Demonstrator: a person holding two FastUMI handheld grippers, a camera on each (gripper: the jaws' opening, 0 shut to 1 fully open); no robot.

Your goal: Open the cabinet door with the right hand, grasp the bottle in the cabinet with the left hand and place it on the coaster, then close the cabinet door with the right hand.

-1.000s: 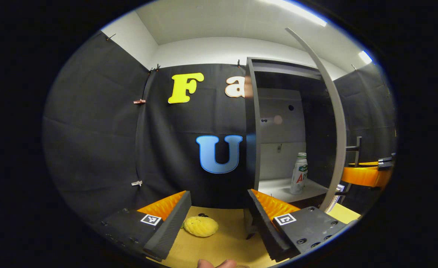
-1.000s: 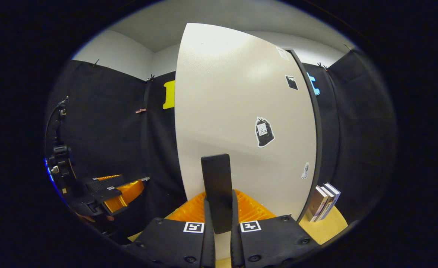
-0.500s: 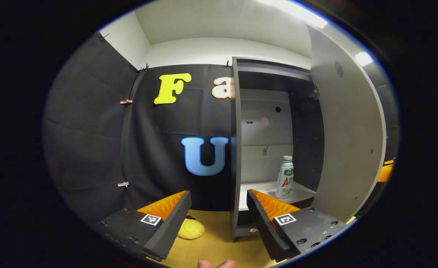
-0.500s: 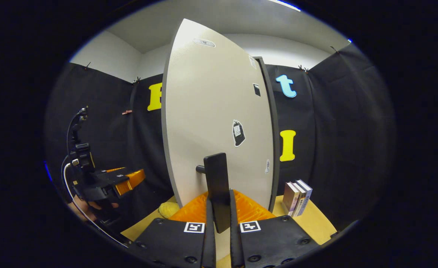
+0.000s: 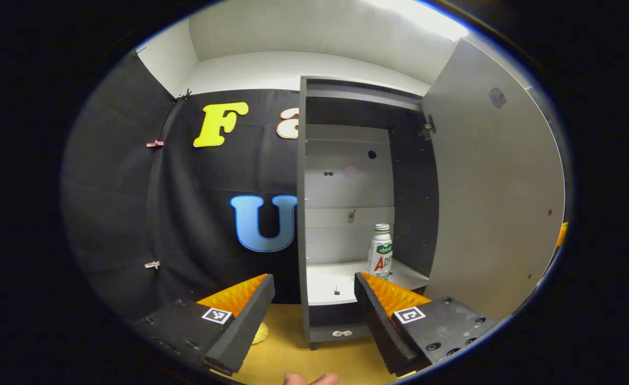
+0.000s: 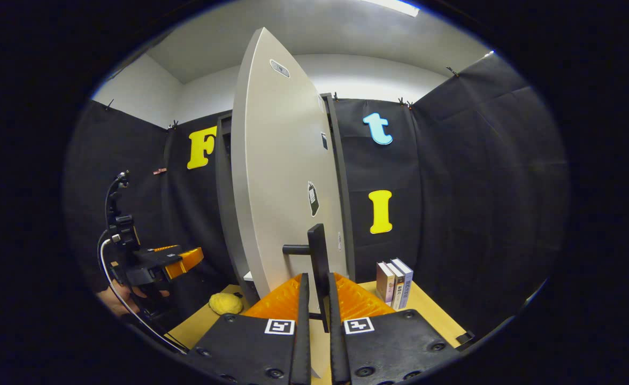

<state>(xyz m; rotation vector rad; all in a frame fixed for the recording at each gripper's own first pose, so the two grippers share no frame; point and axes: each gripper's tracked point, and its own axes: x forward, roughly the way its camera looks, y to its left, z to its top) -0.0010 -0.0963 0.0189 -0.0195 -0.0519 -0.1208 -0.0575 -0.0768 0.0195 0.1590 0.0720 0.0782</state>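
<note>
The grey cabinet (image 5: 304, 214) stands open in the left gripper view. A white bottle (image 5: 381, 251) with a green cap stands upright on its pale shelf (image 5: 336, 275), at the right side. My left gripper (image 5: 312, 280) is open and empty, in front of the cabinet and short of the shelf. The open door (image 5: 496, 203) fills the right. In the right gripper view my right gripper (image 6: 316, 283) is shut on the black door handle (image 6: 317, 251), and the door (image 6: 282, 176) is seen nearly edge-on. The left gripper (image 6: 167, 259) hangs at the far left.
A yellow soft toy (image 6: 225, 303) lies on the wooden table (image 6: 427, 315) left of the cabinet foot. Three books (image 6: 394, 278) stand upright to the right of the cabinet. Black cloth walls close in the back and sides. A fingertip (image 5: 312, 378) shows at the bottom edge.
The door has swung much wider, drawn by the right gripper on its handle. The left gripper has turned toward the opening, so the bottle now sits nearer its fingers.
</note>
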